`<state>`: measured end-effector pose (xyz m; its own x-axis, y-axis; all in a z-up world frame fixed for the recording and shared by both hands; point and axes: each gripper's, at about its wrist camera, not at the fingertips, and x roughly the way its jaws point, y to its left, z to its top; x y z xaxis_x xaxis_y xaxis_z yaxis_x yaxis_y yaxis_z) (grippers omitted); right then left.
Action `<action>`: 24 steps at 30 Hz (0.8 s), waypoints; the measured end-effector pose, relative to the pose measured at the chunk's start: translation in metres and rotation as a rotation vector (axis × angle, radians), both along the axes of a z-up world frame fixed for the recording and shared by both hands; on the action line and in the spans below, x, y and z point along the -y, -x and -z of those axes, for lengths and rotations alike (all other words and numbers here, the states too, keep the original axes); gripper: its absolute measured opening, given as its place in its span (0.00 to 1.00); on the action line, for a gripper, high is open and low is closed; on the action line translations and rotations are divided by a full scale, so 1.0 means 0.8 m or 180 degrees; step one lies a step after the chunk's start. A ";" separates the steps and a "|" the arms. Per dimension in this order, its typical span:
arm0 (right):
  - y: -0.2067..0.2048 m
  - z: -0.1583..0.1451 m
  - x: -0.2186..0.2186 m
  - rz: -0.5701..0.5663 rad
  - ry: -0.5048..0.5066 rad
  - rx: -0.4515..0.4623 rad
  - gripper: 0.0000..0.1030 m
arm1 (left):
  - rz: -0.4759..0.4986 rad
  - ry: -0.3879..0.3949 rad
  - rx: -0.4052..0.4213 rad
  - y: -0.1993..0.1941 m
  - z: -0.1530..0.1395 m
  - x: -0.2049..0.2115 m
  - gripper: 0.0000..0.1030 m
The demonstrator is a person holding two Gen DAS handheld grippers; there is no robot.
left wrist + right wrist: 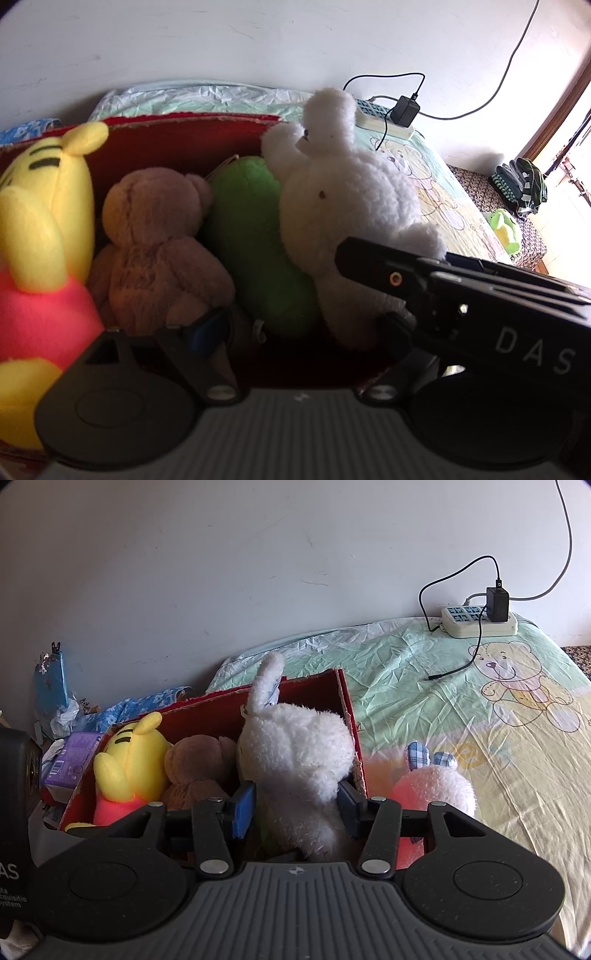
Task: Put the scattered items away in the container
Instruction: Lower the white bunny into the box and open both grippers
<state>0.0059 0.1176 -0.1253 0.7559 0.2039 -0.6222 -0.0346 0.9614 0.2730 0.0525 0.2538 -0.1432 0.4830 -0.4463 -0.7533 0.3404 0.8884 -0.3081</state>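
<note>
The work surface is a bed covered by a pale green and yellow cotton sheet [424, 672] printed with cartoon bears, set against a plain white wall [258, 554]; one white power strip [480, 622] with one black adapter [496, 603] plugged in lies on the sheet, far ahead and to the right of the right gripper [295, 806]. The red cardboard box [345, 698] sits directly ahead of both grippers. The box holds four plush toys: one yellow bear in a red shirt [44, 206], one brown teddy bear [155, 243], one green plush [255, 240] and one white fluffy rabbit [299, 760]. The right gripper's blue-padded fingers [242, 808] stand either side of the rabbit's lower body, apparently pressing its fur. The left gripper [303, 325] is spread wide, holding nothing, its right finger hidden behind the right gripper's black body. Only the right wrist view shows one pink plush with checked ears [432, 786] lying on the sheet just right of the box, outside it. Only the left wrist view shows one heap of dark clothing [521, 184] far right.
</note>
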 end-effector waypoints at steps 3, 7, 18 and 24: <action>0.004 -0.002 0.001 0.0004 -0.0024 0.0008 0.50 | -0.0034 -0.0008 0.0031 0.004 -0.003 -0.001 0.87; 0.009 -0.003 0.001 0.0004 -0.0036 0.0014 0.50 | -0.0084 -0.0034 0.0094 0.011 -0.006 -0.001 0.87; 0.025 -0.010 0.005 -0.0040 -0.0107 0.0050 0.51 | -0.0185 -0.0080 0.0335 0.035 -0.022 -0.009 0.87; 0.052 -0.014 0.026 0.0017 -0.0208 0.0172 0.53 | -0.0276 -0.0088 0.0487 0.055 -0.030 -0.017 0.89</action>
